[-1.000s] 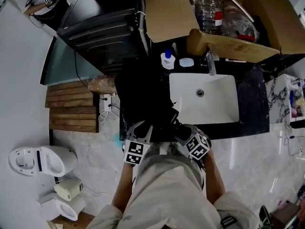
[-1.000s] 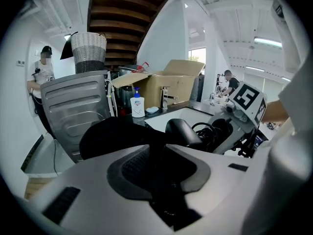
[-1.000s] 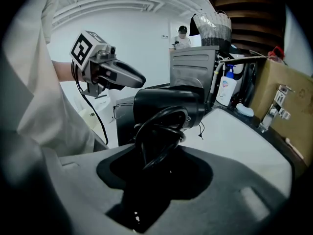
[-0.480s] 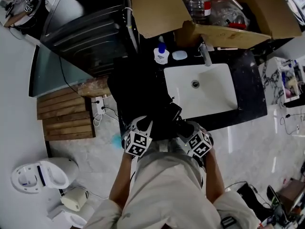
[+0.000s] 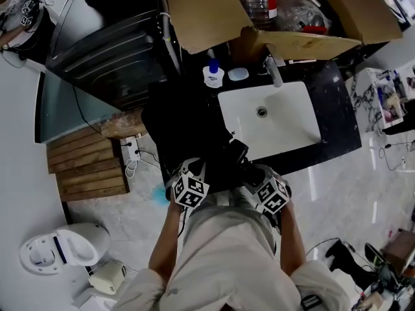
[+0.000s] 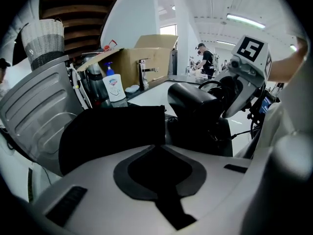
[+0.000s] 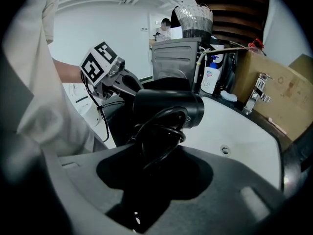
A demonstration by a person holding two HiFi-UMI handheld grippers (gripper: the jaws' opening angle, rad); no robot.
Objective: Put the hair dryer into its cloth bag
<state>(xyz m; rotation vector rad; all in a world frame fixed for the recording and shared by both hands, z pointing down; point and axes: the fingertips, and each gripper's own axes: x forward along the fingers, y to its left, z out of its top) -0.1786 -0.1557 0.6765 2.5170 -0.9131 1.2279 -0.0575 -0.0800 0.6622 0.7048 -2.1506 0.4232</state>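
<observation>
The black tabletop (image 5: pixel 334 102) of a washroom vanity carries everything here. An open cardboard box (image 5: pixel 311 18) stands along its back edge and a white sink (image 5: pixel 285 118) is set into its middle. To the left of the sink the black cloth bag (image 6: pixel 112 131) lies slack and flat on the tabletop, its near edge towards the person, and nothing can be seen inside it. The hair dryer (image 7: pixel 168 109) is not in the bag yet. It is held up off the tabletop at the near edge of the sink, just beside the bag's right side, with its barrel lying roughly level and its cord (image 7: pixel 161 131) looped in a bundle below the barrel. The right tongs (image 7: pixel 154 155) are clamped round the dryer's lower part where the cord gathers, and they carry its weight. The left tongs (image 6: pixel 157 148) have just been closing and now stand almost together, with dark fabric, seemingly the bag's near hem, pinched between them. So the dryer is picked up and the bag looks freshly caught at its edge. By my reckoning the task is perhaps a third done. What is left is to lift that hem so the mouth gapes, feed in the dryer and its cord, and let both go.
</observation>
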